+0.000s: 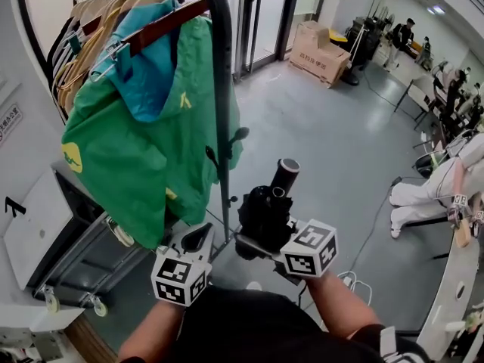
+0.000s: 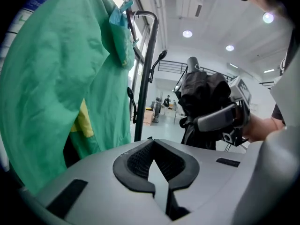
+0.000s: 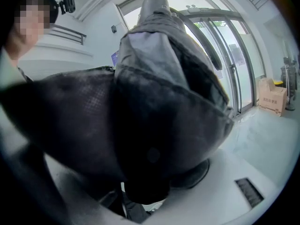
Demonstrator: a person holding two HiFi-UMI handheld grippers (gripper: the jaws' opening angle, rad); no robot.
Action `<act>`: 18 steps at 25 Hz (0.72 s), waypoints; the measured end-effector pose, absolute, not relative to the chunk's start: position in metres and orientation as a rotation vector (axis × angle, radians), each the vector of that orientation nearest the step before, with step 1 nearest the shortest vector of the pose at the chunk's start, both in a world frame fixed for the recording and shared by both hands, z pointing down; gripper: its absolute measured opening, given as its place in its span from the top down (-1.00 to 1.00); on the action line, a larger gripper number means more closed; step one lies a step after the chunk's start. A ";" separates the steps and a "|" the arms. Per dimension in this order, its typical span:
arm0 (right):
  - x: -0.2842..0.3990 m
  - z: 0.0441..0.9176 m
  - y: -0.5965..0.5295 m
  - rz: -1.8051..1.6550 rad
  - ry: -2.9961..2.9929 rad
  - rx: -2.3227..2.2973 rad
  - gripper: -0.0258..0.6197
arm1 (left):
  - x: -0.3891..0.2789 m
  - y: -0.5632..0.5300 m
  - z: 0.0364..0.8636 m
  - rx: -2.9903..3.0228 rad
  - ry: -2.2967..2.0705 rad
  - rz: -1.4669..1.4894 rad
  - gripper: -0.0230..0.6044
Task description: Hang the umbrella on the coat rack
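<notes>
A folded black umbrella [image 1: 265, 210] stands upright in my right gripper [image 1: 261, 237], which is shut on its bundled canopy. It fills the right gripper view [image 3: 159, 102], hiding most of the jaws there, and shows in the left gripper view [image 2: 204, 97] to the right of the rack. The coat rack's black pole [image 1: 221, 112] with small side hooks [image 1: 236, 136] rises just left of the umbrella; its pole [image 2: 145, 88] shows again in the left gripper view. My left gripper [image 1: 198, 238] is lower left of the umbrella, shut and holding nothing [image 2: 153, 144].
A green jacket [image 1: 144, 142] hangs on the rack's rail beside several wooden hangers [image 1: 83, 29]. A wheeled cart [image 1: 76, 278] stands under it. A cardboard box [image 1: 318, 51] lies by the glass doors. A person [image 1: 439, 191] sits at the right, near a counter [image 1: 454, 293].
</notes>
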State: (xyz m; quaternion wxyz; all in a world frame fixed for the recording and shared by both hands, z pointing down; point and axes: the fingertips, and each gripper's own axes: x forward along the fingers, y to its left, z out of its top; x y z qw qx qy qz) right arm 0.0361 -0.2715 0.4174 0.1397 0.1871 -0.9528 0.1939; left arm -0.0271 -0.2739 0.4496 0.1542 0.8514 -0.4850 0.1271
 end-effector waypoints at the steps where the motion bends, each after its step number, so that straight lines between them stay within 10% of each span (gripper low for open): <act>1: 0.034 0.413 -0.274 0.549 -2.755 0.550 0.22 | -0.029 -0.274 0.450 2.446 -1.382 0.370 0.88; 18: -0.015 0.351 -0.302 0.322 -2.769 0.566 0.22 | -0.049 -0.267 0.434 2.490 -1.312 0.300 0.88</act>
